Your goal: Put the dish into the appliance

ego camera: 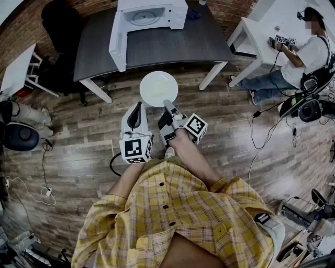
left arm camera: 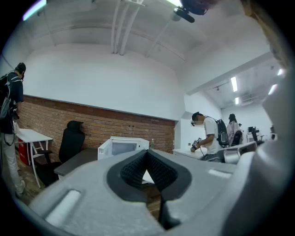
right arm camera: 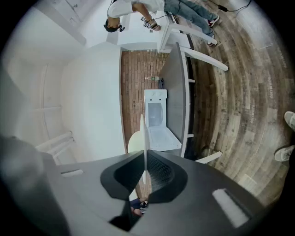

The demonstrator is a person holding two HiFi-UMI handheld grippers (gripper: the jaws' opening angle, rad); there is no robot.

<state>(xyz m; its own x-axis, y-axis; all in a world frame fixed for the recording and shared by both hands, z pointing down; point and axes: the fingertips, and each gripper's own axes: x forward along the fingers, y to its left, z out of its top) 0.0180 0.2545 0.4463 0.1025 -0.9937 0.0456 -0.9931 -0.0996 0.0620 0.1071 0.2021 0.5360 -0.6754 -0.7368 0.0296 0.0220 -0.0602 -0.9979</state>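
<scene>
Head view shows us the right gripper [ego camera: 168, 104] clamped on the near rim of the white plate [ego camera: 157, 88]. The plate is held flat in the air above the wood floor [ego camera: 73, 136], just off the near edge of the dark desk [ego camera: 172, 44] and not touching it. In the right gripper view we see the same plate [right arm camera: 145, 138] edge-on, a thin white line running between the two black pads [right arm camera: 159, 173], which press on it from both sides.

The left gripper [ego camera: 137, 111] is beside the right one, level, with its jaws drawn together. In the left gripper view its pads [left arm camera: 133, 168] meet at the tips with nothing between them.

The white microwave [ego camera: 149, 15] stands toward the far edge of the desk, left of its middle. Its door [ego camera: 118, 44] is swung wide open over the desk's left part, and we can see the round tray inside. We also see it from the left gripper view [left arm camera: 120, 146] and the right gripper view [right arm camera: 156, 115].

Well apart, at the right, another person [ego camera: 309, 52] sits at a white table [ego camera: 251, 26].
</scene>
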